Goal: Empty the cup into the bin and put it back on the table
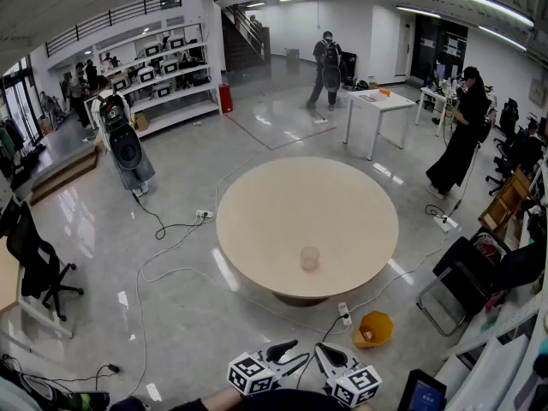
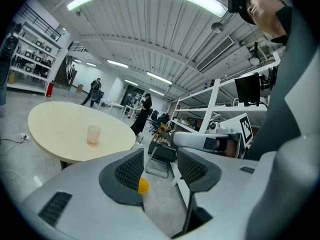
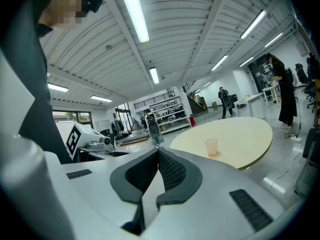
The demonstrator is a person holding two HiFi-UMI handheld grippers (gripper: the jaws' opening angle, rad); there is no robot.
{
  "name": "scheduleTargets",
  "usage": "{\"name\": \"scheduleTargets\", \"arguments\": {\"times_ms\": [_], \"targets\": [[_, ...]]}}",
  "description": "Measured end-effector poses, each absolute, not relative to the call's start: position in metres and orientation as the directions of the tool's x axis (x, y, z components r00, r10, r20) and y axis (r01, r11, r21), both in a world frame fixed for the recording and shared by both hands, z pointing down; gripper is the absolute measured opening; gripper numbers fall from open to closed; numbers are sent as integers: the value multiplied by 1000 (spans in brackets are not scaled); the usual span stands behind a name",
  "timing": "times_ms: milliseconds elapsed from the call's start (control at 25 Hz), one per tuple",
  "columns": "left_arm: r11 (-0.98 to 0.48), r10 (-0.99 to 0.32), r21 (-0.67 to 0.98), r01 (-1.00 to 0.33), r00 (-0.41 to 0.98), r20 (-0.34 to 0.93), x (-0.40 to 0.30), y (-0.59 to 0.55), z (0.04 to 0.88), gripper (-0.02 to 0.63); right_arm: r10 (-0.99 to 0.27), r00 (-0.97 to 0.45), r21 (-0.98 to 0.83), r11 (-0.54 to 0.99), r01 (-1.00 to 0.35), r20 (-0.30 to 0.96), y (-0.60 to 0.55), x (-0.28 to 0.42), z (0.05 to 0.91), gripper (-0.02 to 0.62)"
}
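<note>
Cup [image 1: 309,258], translucent, on round beige table [image 1: 282,199]; left hand-held gripper [image 2: 160,154] wide-open, right hand-held gripper [image 3: 157,152] closed, both empty.

Readable text: none anywhere, from where I stand.
Left marker cube [image 1: 250,373]: black-and-white square pattern, no letters, no digits.
Right marker cube [image 1: 357,385]: same sort of pattern, nothing to read.
Shelf boxes [image 1: 146,76]: too small to tell.

The cup [image 1: 310,258] is too small to show its contents.
</note>
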State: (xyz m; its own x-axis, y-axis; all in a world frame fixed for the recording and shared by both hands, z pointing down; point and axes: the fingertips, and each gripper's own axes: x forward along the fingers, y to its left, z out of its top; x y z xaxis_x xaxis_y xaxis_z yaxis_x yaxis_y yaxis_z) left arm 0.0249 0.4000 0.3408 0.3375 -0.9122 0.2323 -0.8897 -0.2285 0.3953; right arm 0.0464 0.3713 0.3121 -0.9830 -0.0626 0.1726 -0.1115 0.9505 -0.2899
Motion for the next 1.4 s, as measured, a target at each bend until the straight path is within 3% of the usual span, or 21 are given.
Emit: {"name": "scheduleTargets", "arguments": {"times_ms": [920,1400], "targets": [[-169,-934,419,-892,281,222,98,388,345,225,-69,-983,-332,935,-123,170,343,128,320,17],[-79,-949,449,-890,205,240,100,395,356,225,-42,-977,-408,904,-128,211,329,130,346,17]]}}
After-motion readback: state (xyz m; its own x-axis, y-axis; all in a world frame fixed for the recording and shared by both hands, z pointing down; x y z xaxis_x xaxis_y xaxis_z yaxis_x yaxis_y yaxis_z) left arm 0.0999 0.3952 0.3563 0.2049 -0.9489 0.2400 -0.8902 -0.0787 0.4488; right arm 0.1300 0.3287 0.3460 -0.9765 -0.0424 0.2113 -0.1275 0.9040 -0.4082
